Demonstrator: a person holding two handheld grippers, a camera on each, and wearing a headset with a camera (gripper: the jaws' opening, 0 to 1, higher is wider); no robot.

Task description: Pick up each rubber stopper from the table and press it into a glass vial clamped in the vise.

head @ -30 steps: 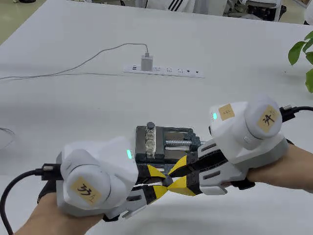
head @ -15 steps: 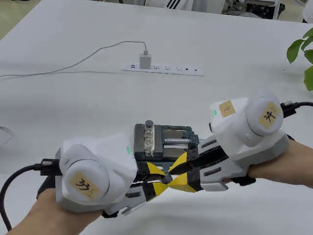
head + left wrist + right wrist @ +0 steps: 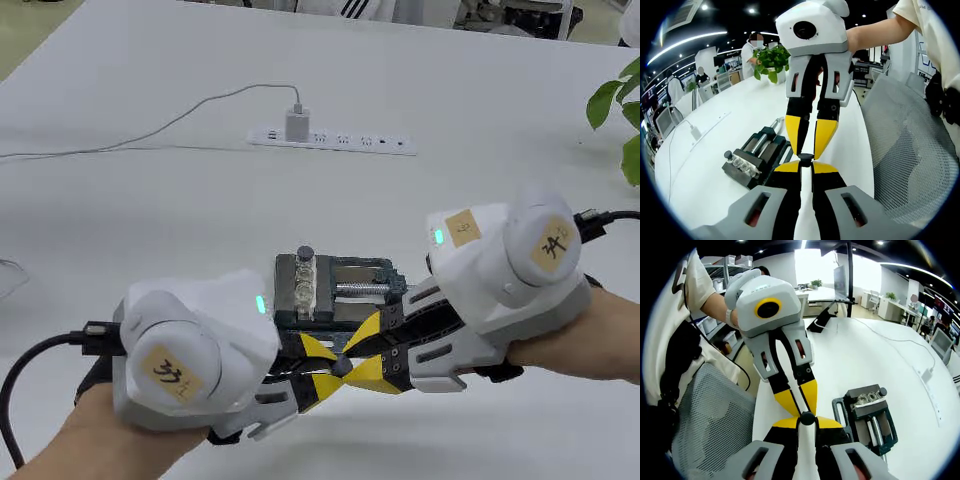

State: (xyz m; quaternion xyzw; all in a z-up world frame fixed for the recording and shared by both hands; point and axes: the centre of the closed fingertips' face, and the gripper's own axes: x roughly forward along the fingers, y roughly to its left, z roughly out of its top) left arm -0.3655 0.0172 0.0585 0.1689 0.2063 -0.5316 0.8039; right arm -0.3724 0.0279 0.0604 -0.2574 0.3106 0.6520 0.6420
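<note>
Left gripper & right gripper white w/ yellow-blk tips, blk stopper, dk-grey vise, green plant

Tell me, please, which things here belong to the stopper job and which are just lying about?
Job in hand:
- left gripper and right gripper, tips meeting
- rubber stopper pinched between those tips
- vise
- glass vials clamped in it
- fitted stopper on the far vial

Lying about:
- power strip
- charger plugged into it
- plant
</note>
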